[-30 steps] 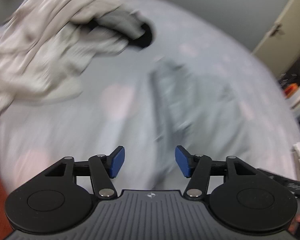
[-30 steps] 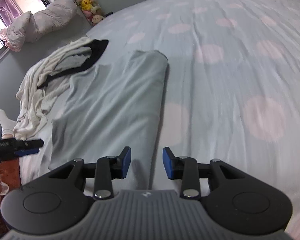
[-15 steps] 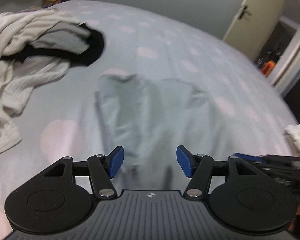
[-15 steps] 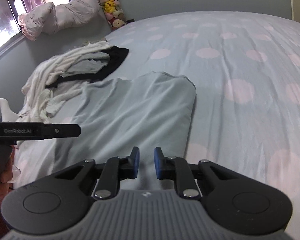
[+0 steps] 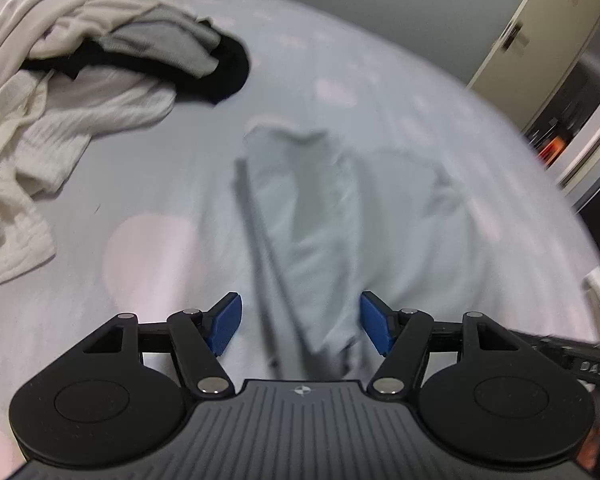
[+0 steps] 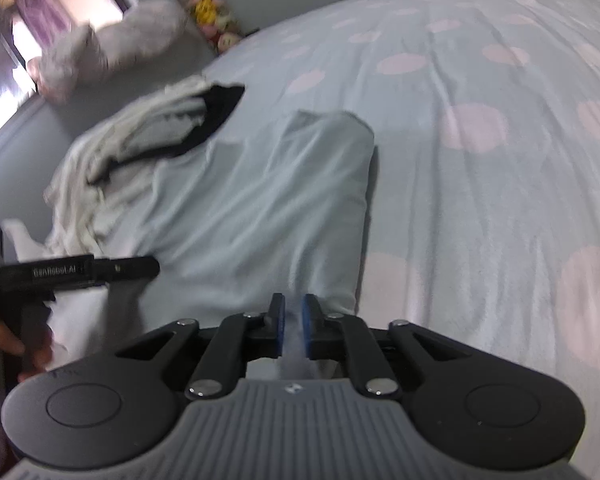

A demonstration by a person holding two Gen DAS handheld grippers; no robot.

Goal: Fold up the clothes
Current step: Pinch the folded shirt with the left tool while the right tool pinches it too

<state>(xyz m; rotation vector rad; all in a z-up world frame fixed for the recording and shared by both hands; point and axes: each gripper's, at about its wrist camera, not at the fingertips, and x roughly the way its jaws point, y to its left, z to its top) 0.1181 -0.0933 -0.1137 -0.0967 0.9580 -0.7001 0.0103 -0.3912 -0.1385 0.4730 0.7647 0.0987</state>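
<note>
We hold our left gripper [image 5: 300, 322] low over the near edge of the bed [image 5: 148, 184], its blue pads [image 5: 225, 323] spread wide apart with nothing between them but a view of the pale blue garment [image 5: 328, 216] below. That garment lies on the polka-dot bedsheet [image 6: 480, 168], running from the near edge of the bed toward its middle; in the left wrist view it looks bunched into long folds with a darker seam or edge running along its left side, though the blur there keeps us from reading the folds exactly. In the right wrist view the same garment [image 6: 260, 208] spreads out smoother, with a rounded far end and a straight right edge. Our right gripper [image 6: 293, 326] sits at the garment's near end, its pads [image 6: 310, 326] drawn almost together with only a thin slit left; pale cloth shows in that slit and just under the fingers, but we cannot tell whether the cloth is actually pinched. The left gripper also shows at the left edge of the right wrist view [image 6: 80, 270], over the garment's left side. Beyond the garment, toward the far left part of the bed, lies a heap of cream ribbed cloth [image 5: 32, 128] with a grey piece [image 5: 160, 44] and a black piece [image 5: 224, 76] on top, the black one near the garment's far end.
</note>
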